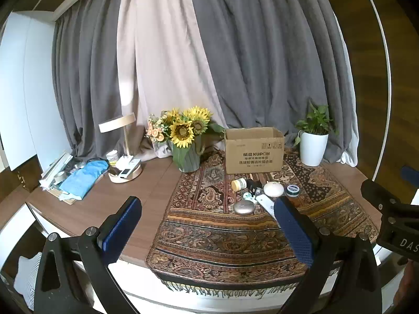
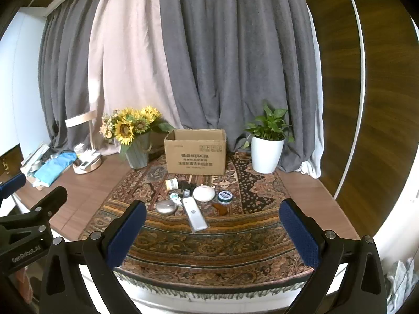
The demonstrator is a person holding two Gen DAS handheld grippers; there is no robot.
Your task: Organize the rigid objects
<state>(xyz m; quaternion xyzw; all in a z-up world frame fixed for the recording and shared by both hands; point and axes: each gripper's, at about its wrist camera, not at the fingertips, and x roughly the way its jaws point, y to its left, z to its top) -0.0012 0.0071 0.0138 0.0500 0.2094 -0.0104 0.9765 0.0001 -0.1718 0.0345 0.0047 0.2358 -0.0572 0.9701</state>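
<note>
An open cardboard box stands on the patterned runner, with a cluster of small objects in front of it. The cluster holds a white remote, a silver oval case, a white round dome, a dark-lidded tin, a yellow-lidded jar and small dark items. My right gripper hangs open, near the table's front edge, short of the remote. My left gripper is open too, further left; its right finger hides part of the remote. The box stands beyond.
A vase of sunflowers stands left of the box and a potted plant in a white pot to its right. At the far left are a lamp base tray, a blue cloth and papers. Curtains hang behind the table.
</note>
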